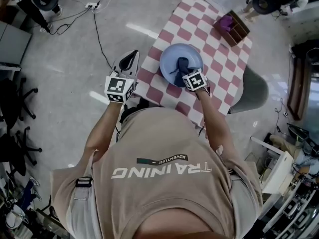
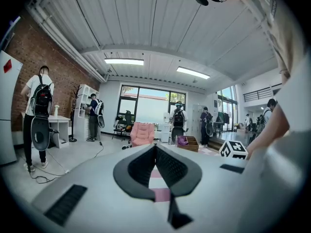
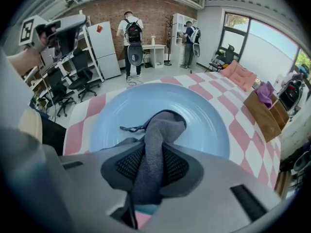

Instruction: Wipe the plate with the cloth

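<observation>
The plate (image 1: 169, 54) lies on the near half of the checked table (image 1: 222, 59), close to its left edge. The right claw (image 3: 154, 152) points steeply down over the plate and pinches the grey cloth (image 3: 160, 127). The free end of the cloth hangs onto the plate's middle, with a thin dark strand trailing to one side. The left claw (image 1: 131, 56) is held level off the table's left edge, its tips pressed together with nothing between them. A wooden box (image 1: 232, 27) stands at the far right corner.
</observation>
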A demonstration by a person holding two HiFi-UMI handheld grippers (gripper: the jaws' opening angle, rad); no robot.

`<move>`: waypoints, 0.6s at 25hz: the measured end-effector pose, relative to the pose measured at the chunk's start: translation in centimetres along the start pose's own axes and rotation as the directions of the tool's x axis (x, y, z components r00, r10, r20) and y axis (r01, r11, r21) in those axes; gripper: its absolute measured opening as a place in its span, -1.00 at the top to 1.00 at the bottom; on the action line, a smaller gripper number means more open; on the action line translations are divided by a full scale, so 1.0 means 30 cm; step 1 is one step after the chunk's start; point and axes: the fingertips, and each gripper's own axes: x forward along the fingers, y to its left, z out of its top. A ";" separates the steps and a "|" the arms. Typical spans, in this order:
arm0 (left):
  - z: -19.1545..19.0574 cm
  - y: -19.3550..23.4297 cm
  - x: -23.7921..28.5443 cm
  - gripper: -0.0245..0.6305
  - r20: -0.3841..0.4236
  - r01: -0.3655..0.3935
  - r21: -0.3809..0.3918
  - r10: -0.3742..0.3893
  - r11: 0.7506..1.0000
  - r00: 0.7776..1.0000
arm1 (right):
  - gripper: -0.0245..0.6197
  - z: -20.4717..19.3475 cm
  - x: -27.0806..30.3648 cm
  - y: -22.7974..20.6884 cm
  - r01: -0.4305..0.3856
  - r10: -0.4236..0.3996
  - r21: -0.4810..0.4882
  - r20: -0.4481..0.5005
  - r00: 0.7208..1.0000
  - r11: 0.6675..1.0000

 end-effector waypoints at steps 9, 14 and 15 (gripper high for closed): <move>-0.027 0.033 -0.031 0.88 -0.002 -0.048 -0.019 0.048 0.999 0.999 | 0.58 0.138 0.080 0.171 -0.101 0.100 -0.194 -0.012 0.995 0.976; -0.001 0.054 -0.060 0.88 0.012 -0.082 -0.013 0.082 0.997 0.997 | 0.58 0.236 0.135 0.208 -0.134 0.131 -0.295 -0.029 0.991 0.946; 0.003 0.058 -0.067 0.88 0.013 -0.088 -0.011 0.088 0.996 0.996 | 0.58 0.250 0.144 0.200 -0.131 0.126 -0.302 -0.035 0.991 0.944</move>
